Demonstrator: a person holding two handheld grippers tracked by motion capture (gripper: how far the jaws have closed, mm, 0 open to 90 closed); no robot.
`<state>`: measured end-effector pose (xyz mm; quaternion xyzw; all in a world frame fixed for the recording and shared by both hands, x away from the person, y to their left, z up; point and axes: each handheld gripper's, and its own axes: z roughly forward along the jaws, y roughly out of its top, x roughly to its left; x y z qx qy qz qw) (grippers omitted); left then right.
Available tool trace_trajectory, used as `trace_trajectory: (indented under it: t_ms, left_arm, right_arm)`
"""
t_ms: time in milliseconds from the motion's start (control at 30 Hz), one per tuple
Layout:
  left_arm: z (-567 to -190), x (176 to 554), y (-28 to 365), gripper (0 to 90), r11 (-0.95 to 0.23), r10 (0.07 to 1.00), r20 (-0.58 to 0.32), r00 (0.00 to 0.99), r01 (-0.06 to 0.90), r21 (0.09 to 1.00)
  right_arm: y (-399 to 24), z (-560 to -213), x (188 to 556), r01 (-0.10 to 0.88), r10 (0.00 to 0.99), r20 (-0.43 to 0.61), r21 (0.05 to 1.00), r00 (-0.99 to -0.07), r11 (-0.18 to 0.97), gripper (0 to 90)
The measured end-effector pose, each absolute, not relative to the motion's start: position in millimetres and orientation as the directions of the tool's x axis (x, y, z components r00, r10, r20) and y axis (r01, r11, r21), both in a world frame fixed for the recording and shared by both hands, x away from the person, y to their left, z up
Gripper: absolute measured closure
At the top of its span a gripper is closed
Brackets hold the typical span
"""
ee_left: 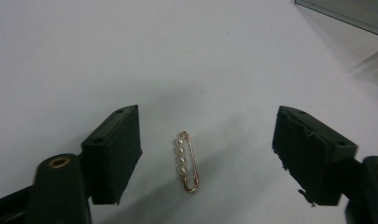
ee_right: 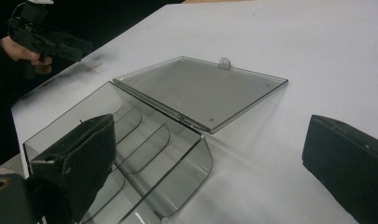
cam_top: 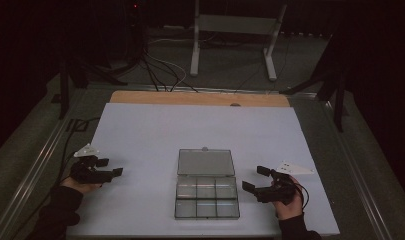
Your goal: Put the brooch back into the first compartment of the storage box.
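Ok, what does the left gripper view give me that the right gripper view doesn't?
The left gripper view shows the pin close up: a gold safety pin with four pearl beads lying on the white table, between the left gripper's open jaws, untouched by either pad. The right gripper view shows the clear compartment box with its lid flat open, empty as far as I can tell, plus the right gripper, open. Both show the white table and part of the box.
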<state>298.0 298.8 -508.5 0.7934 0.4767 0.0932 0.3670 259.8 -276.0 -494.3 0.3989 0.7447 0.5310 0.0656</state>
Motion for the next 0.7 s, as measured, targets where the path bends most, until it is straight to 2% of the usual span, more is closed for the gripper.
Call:
trace_trajectory:
  t_ms: [33,400,433,700]
  left_arm:
    - [-508.8,298.2,298.6,30.4,-0.280,0.829,-0.195,0.524,0.691,0.666]
    - [-510.8,299.6,298.0,42.5,-0.294,0.852,-0.167,0.496,0.717,0.632]
    - [-510.9,299.6,298.2,46.5,-0.292,0.851,-0.172,0.497,0.719,0.631]
    - [-513.2,299.9,297.4,59.1,-0.320,0.855,-0.145,0.497,0.728,0.606]
  right_arm:
    - [-275.9,-494.4,259.7,0.525,0.664,0.325,0.843,-0.673,0.120,2.9]
    - [-276.3,-494.4,259.6,0.526,0.659,0.330,0.842,-0.676,0.119,2.9]
    - [-276.2,-494.6,259.6,0.526,0.660,0.328,0.842,-0.676,0.121,2.9]
    - [-276.0,-494.3,259.6,0.529,0.659,0.332,0.841,-0.675,0.119,3.0]
